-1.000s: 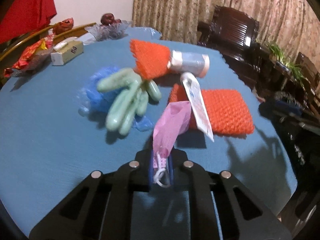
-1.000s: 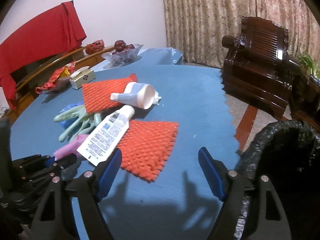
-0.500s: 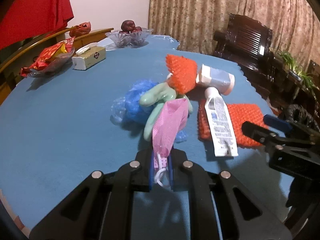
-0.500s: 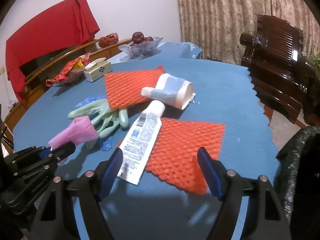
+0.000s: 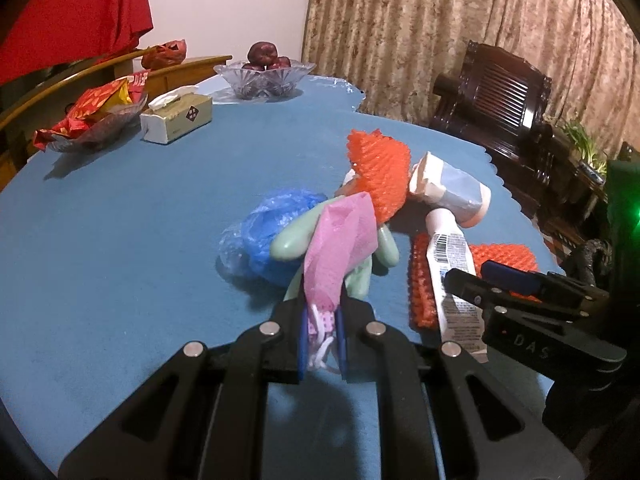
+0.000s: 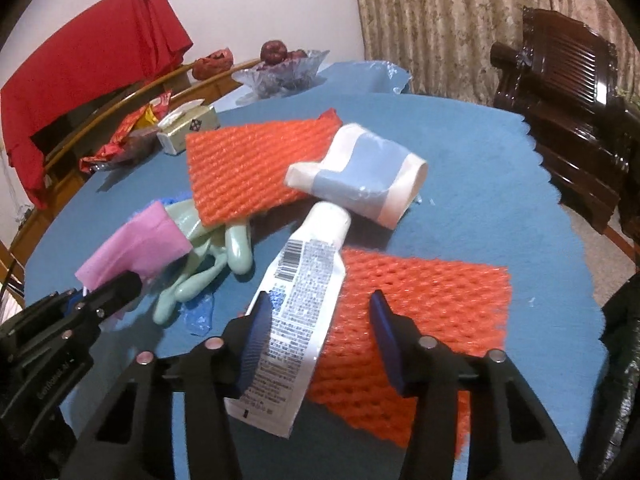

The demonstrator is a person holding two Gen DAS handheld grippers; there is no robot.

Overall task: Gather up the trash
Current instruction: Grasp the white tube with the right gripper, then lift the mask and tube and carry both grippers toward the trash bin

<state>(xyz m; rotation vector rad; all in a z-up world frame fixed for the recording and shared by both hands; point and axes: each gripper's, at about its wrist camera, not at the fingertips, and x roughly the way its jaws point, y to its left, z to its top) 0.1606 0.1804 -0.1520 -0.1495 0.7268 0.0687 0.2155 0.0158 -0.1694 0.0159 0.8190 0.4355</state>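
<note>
My left gripper (image 5: 322,344) is shut on a pink face mask (image 5: 340,252), held just above the blue tablecloth (image 5: 120,220); the mask's white ear loops hang between the pads. My right gripper (image 6: 320,324) hovers low over a white printed tube (image 6: 300,300), and its jaws are closing. The tube lies between the blue pads on an orange foam net (image 6: 420,300), and the pads do not squeeze it. A pale green glove (image 6: 224,248), a second orange net (image 6: 248,172), a blue-and-white squashed container (image 6: 368,176) and a blue plastic bag (image 5: 272,232) lie just beyond.
A black rubbish bag (image 6: 620,360) gapes off the table's right edge. At the far side stand a tissue box (image 5: 176,120), a glass fruit bowl (image 5: 264,76) and a dish of red snack packets (image 5: 92,116). Dark wooden chairs (image 5: 500,92) stand to the right.
My right gripper has come forward and down over the white tube, and its jaws have narrowed around it. It now shows in the left wrist view. My left gripper shifted slightly, still holding the mask.
</note>
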